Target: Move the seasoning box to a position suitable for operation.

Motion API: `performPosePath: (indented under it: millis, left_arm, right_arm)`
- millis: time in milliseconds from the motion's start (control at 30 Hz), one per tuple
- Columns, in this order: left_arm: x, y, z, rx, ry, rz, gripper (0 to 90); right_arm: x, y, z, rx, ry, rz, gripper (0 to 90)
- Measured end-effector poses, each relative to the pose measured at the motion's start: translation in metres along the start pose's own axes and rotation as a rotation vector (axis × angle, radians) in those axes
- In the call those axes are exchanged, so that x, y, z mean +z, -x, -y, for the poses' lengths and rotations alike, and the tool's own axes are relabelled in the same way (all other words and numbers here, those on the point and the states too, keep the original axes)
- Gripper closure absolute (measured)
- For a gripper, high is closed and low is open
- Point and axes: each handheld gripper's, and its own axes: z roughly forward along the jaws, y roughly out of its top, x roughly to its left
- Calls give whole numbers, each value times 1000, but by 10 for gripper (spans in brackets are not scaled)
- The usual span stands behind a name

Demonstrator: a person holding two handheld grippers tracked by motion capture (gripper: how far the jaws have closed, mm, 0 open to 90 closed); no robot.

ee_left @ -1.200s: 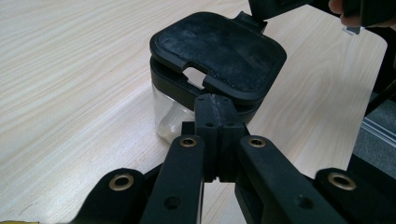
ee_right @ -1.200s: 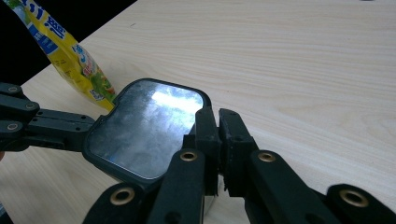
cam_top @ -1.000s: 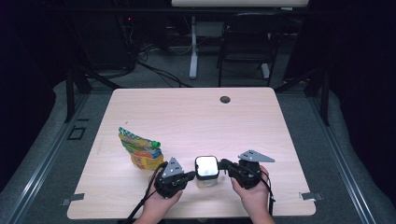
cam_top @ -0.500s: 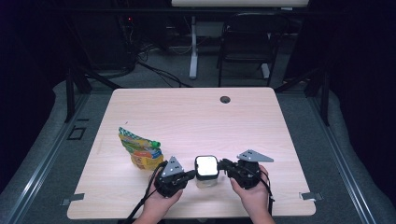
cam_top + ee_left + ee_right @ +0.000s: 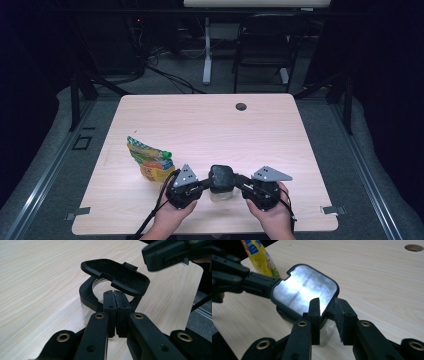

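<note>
1. The left gripper's fingers are pressed together, clamped on the black rim of the small clear container on its near side; the container sits directly ahead of those jaws, touching them.
2. The right gripper's fingers stand apart, and they have just been opening. The corner of the container's hinged lid lies between them; the left finger is at the lid's edge, the right one clear of it.
3. The container stands on the table near the front edge, between the two grippers, its lid raised and tilted.
4. Count: one container with one lid, one yellow-green snack pouch just left of the left gripper, one round hole in the tabletop far back, two grippers, two hands.
5. Against the earlier high view, the container's top showed bright white and flat; now it looks dark, the lid lifted. Both hands sit much where they were, and the pouch has not moved.
</note>
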Motion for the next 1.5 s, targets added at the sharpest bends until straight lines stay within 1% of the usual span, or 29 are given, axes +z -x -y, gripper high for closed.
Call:
performPosePath:
  millis: [67, 167, 233, 267, 300, 400, 433, 500, 567, 700, 800, 900, 1000, 1067, 1133, 1167, 1267, 1500]
  left_arm:
    - [-1, 1, -3, 4, -1, 1, 890]
    - [-2, 2, -6, 9, 7, -1, 893]
    - [-2, 3, -9, 13, 12, 1, 898]
    - [-2, 3, -10, 18, 4, 3, 900]
    - [-2, 4, -10, 16, 12, 4, 900]
    - [-2, 4, -13, 20, 12, 3, 900]
    - [-2, 4, -14, 23, 10, 0, 900]
    - [-2, 4, -16, 20, 19, 5, 900]
    - [-2, 5, -18, 22, 21, 6, 900]
    - [-2, 7, -21, 32, 24, 9, 900]
    - [-2, 7, -22, 33, 26, 10, 900]
    - [-1, 8, -23, 31, 29, 9, 899]
    - [0, 8, -23, 37, 26, 8, 897]
    - [1, 8, -21, 38, 21, 7, 894]
    - [4, 7, -18, 26, 14, 7, 893]
    - [6, 6, -16, 27, 4, 8, 893]
    - [10, 6, -11, 18, -2, 8, 893]
    - [16, 6, -6, 16, -18, 4, 894]
  right_arm:
    - [-1, -3, 2, -20, -2, 2, 737]
    - [-3, -6, 4, -36, -3, 7, 724]
    - [-4, -7, 6, -32, -5, 3, 711]
    - [-4, -8, 7, -23, -2, 1, 703]
    - [-4, -9, 8, -28, -1, 2, 696]
    - [0, -11, 13, -39, -1, 5, 660]
    - [0, -12, 13, -54, -10, 5, 652]
    - [2, -15, 14, -61, 5, 16, 634]
    - [3, -16, 14, -58, 4, 16, 634]
    - [4, -21, 14, -81, 10, 41, 592]
    - [7, -24, 15, -91, 36, 73, 563]
    - [12, -26, 15, -103, 47, 94, 542]
    - [16, -27, 14, -117, 44, 106, 529]
    - [17, -28, 14, -124, 52, 116, 530]
    - [17, -28, 14, -118, 55, 116, 531]
    - [17, -28, 14, -118, 57, 120, 535]
    - [17, -28, 14, -109, 63, 117, 542]
    - [15, -27, 13, -106, 66, 119, 563]
